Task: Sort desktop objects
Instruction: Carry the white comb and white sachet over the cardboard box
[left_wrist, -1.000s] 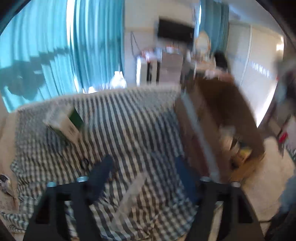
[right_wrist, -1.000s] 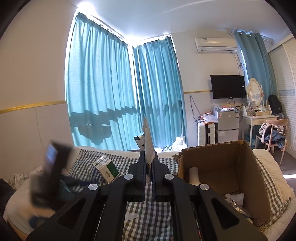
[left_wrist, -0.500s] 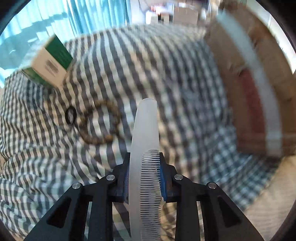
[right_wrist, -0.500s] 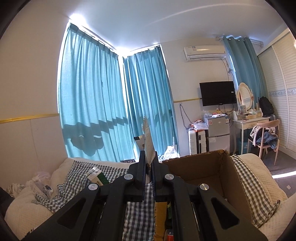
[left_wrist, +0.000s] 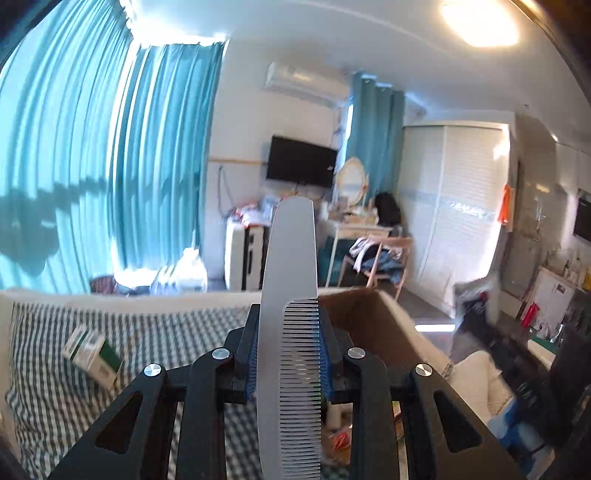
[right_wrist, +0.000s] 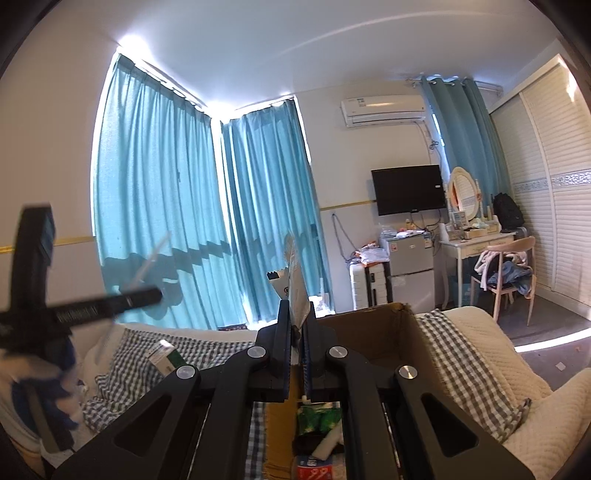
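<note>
Left wrist view: the left gripper (left_wrist: 289, 347) is pinching a pale translucent comb (left_wrist: 291, 295) between its blue-padded fingers (left_wrist: 252, 354). The comb is standing upright, its rounded tip pointing up at the far wall and its teeth facing right. Below, a gingham cloth (left_wrist: 177, 328) is covering the bed. A green-and-white carton (left_wrist: 94, 356) is lying tilted on the cloth at the left. A cardboard box (left_wrist: 364, 314) is sitting open just right of the gripper, with small items blurred in its bottom.

Right wrist view: the right gripper (right_wrist: 295, 345) is pressing together on a thin flat packet (right_wrist: 293, 280), which is sticking up edge-on between the fingers (right_wrist: 282, 332); its print is too small to read. The open cardboard box (right_wrist: 376, 325) is lying directly beneath and beyond this gripper, holding a green packet (right_wrist: 319, 419) and other wrapped items. The green-and-white carton (right_wrist: 166, 356) is resting on the gingham cloth (right_wrist: 136, 365) to the left. At the far left edge the left gripper (right_wrist: 37, 280) is showing as a motion-blurred black frame, with the comb (right_wrist: 151, 260) a faint pale streak above it.
</note>
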